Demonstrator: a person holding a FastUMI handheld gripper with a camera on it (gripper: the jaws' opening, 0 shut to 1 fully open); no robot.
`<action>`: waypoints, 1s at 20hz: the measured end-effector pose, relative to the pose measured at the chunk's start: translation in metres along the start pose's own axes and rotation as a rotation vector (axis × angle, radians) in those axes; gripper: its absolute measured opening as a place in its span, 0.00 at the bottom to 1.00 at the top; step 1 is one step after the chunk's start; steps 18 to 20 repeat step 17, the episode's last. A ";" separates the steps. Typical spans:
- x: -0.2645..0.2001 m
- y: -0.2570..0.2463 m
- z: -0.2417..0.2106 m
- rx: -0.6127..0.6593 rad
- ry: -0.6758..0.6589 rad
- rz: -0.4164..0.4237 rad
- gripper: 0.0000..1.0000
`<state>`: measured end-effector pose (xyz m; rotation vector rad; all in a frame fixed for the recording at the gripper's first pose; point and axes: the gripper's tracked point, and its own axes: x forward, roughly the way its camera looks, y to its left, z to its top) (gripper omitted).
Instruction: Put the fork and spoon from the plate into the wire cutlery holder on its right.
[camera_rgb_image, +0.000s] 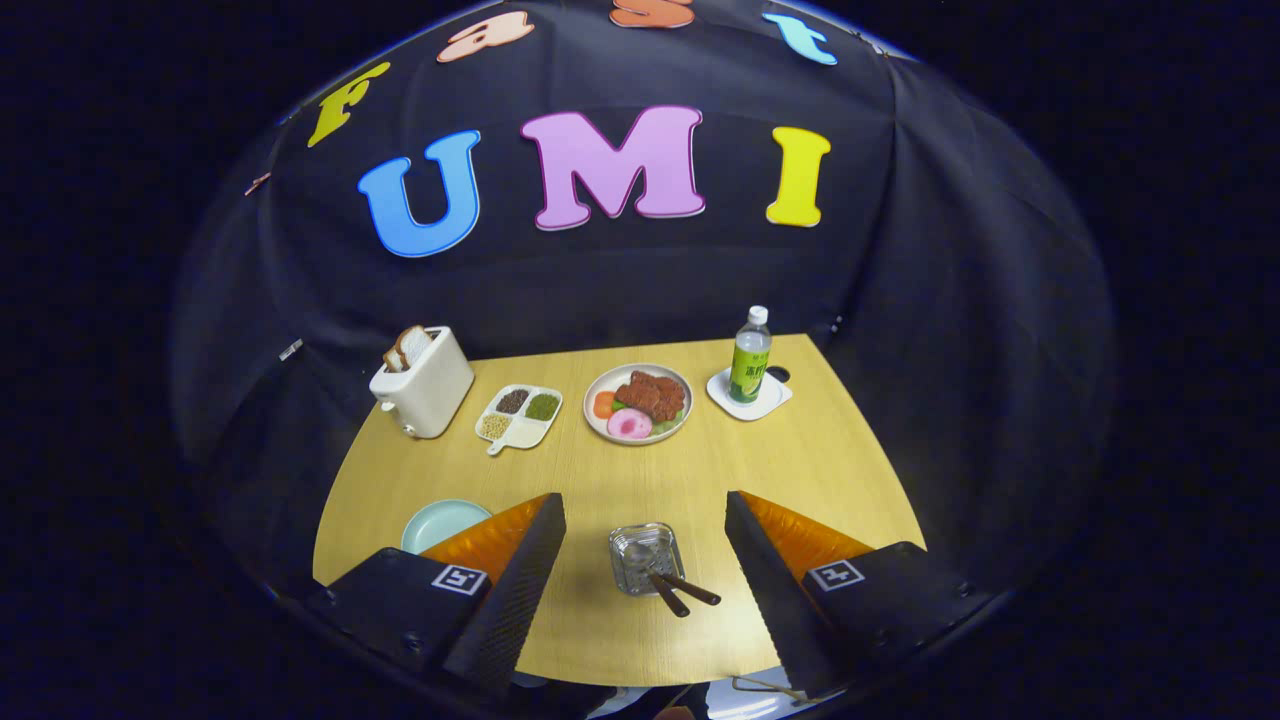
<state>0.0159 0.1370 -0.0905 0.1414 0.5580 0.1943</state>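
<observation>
The wire cutlery holder (645, 556) stands on the wooden table (640, 470), below and between my fingers. Two brown-handled utensils (683, 591) rest in it, their handles leaning out over its near rim toward me. I cannot tell which one is the fork and which the spoon. The pale green plate (438, 522) lies to the holder's left, partly hidden behind one finger, and its visible part is bare. My gripper (642, 500) hovers above the holder, open wide, with nothing between the fingers.
Farther back on the table stand a white toaster (422, 383) with bread, a sectioned dish (519, 415) of grains, a plate of food (638, 403), and a green bottle (750, 360) on a white coaster (749, 396). The table's near edge is just below the holder.
</observation>
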 end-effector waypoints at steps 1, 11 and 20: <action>-0.008 -0.004 0.005 -0.014 -0.039 -0.012 1.00; -0.058 -0.030 0.013 0.011 -0.264 -0.054 1.00; -0.069 -0.043 -0.001 0.025 -0.264 -0.050 0.99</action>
